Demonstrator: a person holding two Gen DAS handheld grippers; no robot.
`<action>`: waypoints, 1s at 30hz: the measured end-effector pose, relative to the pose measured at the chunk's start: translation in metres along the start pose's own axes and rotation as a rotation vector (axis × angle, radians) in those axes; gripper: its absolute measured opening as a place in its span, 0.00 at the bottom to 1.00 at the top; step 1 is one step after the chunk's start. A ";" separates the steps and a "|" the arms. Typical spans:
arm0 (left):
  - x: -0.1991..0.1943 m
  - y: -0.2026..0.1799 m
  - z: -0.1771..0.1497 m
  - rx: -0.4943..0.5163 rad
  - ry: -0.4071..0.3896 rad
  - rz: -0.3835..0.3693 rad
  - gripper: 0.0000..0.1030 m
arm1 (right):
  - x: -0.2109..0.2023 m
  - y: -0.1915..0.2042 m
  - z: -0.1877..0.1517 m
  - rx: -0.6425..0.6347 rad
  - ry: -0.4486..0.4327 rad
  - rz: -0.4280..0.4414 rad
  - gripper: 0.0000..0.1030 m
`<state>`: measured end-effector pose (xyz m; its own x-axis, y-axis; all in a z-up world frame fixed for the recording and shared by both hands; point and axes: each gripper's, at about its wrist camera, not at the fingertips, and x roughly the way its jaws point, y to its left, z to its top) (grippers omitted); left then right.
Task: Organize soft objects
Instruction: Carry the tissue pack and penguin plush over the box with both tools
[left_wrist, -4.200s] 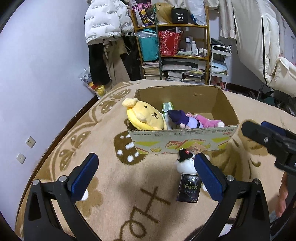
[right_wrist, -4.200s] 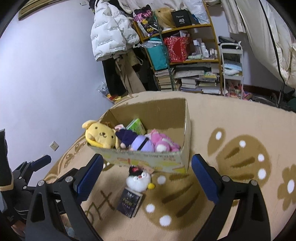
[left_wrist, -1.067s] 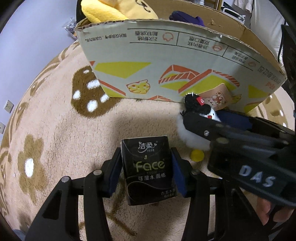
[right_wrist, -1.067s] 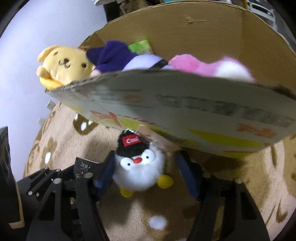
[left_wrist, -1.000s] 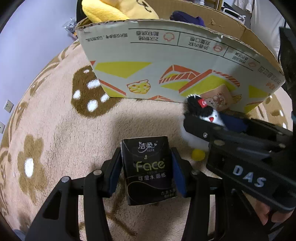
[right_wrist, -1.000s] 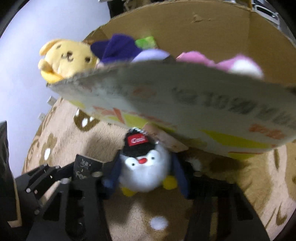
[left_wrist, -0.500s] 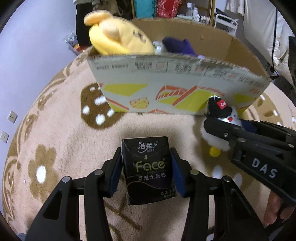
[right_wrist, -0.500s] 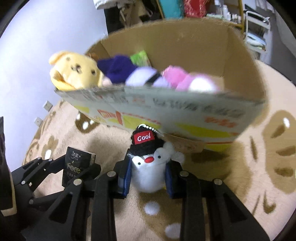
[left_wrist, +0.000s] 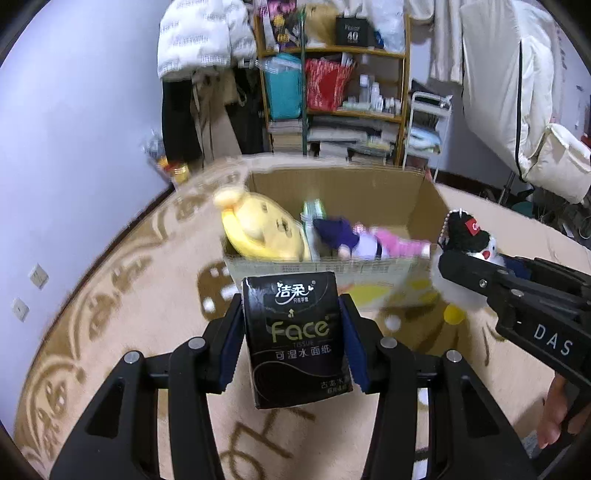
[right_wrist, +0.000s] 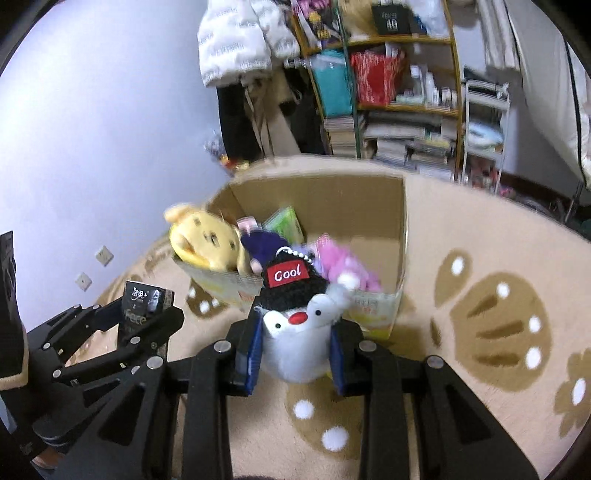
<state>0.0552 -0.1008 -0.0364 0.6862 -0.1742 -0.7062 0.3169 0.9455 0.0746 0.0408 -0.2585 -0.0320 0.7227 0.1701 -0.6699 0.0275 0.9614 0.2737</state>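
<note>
Care is needed now: with the left hand-held gripper (left_wrist: 291, 341) pinching the tissue pack (left_wrist: 295, 338) and the right hand-held gripper (right_wrist: 295, 354) pinching the penguin plush (right_wrist: 297, 332), both lifted just before the cardboard box (left_wrist: 424, 199), carry each over its near wall before releasing.

"Face" on tissue pack (left_wrist: 295, 339) — "Cool" on penguin's hat (right_wrist: 290, 282)
</note>
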 end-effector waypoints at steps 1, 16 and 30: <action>-0.003 0.000 0.005 0.005 -0.015 0.002 0.46 | -0.004 0.000 0.003 -0.002 -0.014 0.000 0.31; -0.029 0.003 0.069 0.062 -0.231 0.045 0.46 | -0.037 0.000 0.053 -0.092 -0.224 -0.052 0.31; -0.004 0.008 0.121 0.076 -0.286 0.011 0.46 | -0.006 0.002 0.082 -0.120 -0.244 -0.036 0.31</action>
<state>0.1338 -0.1259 0.0522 0.8433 -0.2444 -0.4786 0.3488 0.9265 0.1414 0.0929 -0.2753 0.0295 0.8682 0.0927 -0.4875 -0.0158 0.9871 0.1595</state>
